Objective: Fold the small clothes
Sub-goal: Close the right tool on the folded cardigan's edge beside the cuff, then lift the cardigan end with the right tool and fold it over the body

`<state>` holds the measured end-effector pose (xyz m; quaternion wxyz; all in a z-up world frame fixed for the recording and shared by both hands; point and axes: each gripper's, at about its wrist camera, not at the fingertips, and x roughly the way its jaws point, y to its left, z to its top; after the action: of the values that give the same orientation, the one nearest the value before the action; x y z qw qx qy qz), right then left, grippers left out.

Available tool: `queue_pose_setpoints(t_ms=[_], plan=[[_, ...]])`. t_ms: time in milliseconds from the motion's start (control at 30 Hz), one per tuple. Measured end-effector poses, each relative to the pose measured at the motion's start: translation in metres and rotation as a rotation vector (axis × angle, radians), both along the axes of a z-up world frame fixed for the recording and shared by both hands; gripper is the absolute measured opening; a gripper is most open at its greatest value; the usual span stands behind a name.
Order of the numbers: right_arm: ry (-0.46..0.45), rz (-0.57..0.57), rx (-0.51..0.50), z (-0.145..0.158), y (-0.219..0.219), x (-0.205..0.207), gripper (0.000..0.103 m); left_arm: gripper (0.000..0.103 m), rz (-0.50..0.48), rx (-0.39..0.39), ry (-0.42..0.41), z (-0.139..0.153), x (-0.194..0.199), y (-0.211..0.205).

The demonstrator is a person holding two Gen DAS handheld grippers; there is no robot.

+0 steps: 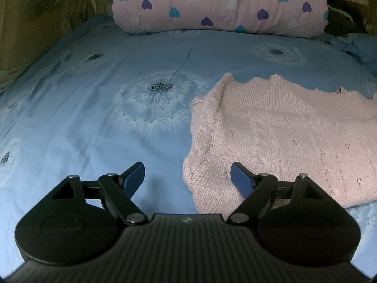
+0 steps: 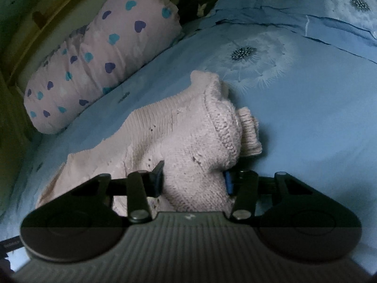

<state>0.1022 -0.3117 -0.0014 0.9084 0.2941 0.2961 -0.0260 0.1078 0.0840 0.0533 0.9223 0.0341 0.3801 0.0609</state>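
Now | left tool (image 1: 187,178) apart, empty | right tool (image 2: 193,181) clamped on pink sweater (image 2: 188,141)

pink sweater (image 2: 188,146) bunched between jaws

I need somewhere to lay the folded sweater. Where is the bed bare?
The sheet is bare left of the sweater, up to the heart-print pillow. In the right view there is also bare sheet beyond the sleeve cuff. The sweater fills the near right side.
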Motion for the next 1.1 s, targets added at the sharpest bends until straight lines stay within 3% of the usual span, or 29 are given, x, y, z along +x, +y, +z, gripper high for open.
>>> queue_pose_setpoints(t_ms=[300,567,1100], plan=[[-0.047,-0.042,0.111,0.004,-0.005,-0.008,0.038,0.084,0.002,-0.003,0.005,0.001,0.001,0.0],[-0.095,-0.044,0.127,0.015,0.0,-0.012,0.036,0.084,0.005,-0.017,0.011,0.002,0.001,0.001],[-0.091,0.008,-0.092,0.039,0.025,-0.01,0.036,0.084,0.012,-0.041,0.022,0.004,0.002,0.003]])
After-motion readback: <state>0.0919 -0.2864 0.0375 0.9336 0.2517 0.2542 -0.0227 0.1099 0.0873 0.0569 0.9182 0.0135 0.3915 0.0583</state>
